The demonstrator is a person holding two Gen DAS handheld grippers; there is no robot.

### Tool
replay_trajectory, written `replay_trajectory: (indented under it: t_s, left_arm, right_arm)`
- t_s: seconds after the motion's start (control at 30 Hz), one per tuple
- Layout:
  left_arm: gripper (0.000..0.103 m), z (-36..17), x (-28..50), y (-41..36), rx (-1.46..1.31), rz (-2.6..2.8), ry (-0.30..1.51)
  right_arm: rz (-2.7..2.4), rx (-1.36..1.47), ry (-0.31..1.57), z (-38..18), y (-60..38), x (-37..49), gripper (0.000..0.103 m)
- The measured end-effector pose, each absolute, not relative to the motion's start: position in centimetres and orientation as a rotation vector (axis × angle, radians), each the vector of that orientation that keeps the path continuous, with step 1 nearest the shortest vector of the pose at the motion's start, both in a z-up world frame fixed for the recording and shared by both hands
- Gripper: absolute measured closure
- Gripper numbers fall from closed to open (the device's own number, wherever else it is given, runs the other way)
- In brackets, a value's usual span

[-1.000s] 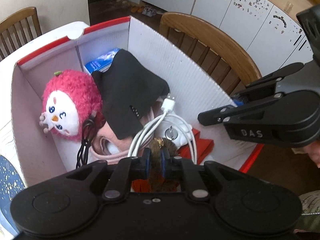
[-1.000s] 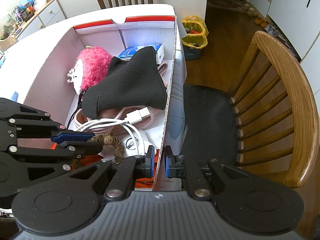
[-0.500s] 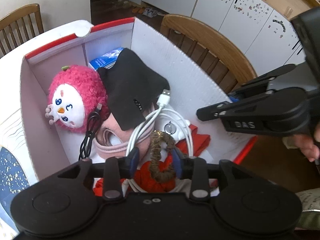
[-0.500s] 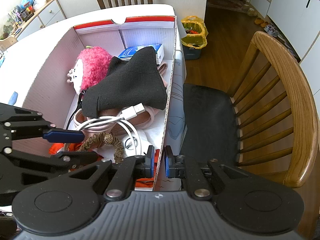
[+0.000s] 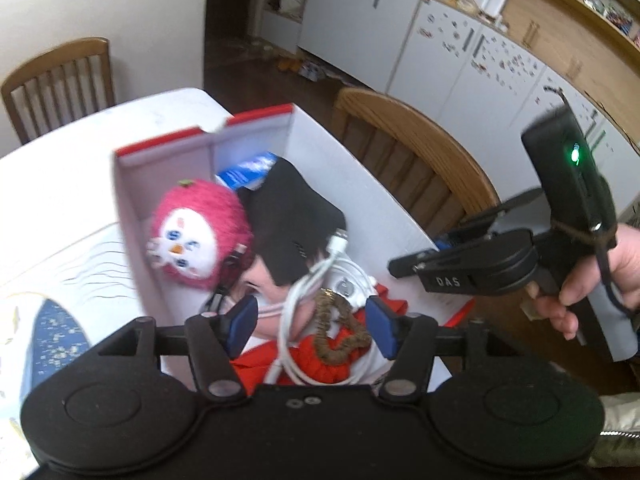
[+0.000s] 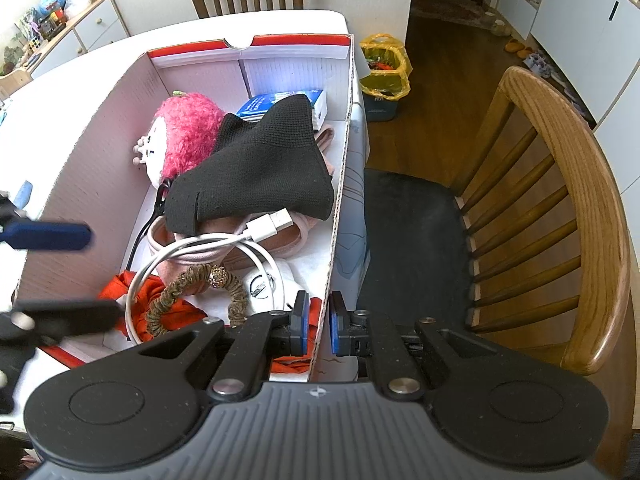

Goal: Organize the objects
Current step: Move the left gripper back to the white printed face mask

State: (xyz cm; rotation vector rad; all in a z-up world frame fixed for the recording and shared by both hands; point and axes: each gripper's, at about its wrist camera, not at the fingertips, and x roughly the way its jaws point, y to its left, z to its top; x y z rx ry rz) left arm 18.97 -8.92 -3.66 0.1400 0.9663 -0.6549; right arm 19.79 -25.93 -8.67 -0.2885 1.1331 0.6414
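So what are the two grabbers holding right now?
The right gripper is shut on the box, pinching its side wall near the corner. The left gripper has just opened and holds nothing; the scrunchie lies below.

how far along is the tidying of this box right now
Done: the plush toy, black cloth, white cable and brown hair tie lie in the box. The right gripper clamps its wall; the left gripper has just opened, empty. Nothing left shows.

Even indoor daylight; left wrist view motion-blurred, right wrist view sharp, both fisheye-bowed at edges.
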Motion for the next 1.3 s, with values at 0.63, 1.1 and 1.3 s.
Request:
replay_trajectory:
  t_s: [0.63,1.1,1.3]
  left_arm:
    - [0.022,-1.5,17.8,4.3,0.003,-0.331,0.913]
    - [0.001,-7.9,16.2,10.7,-0.101,-0.123,1.068]
    - [0.002,-11.4,15.7,11.8,-0.135,-0.014,1.160]
  right_arm:
    - [0.627,-0.317,1.131,-8.7,-25.5,19.5,0.092]
    - [0.624,-0.324,1.135,-8.7,-25.4,19.6,0.092]
    - [0.625,-0.333,1.136,-8.7,-25.3,19.6,0.092]
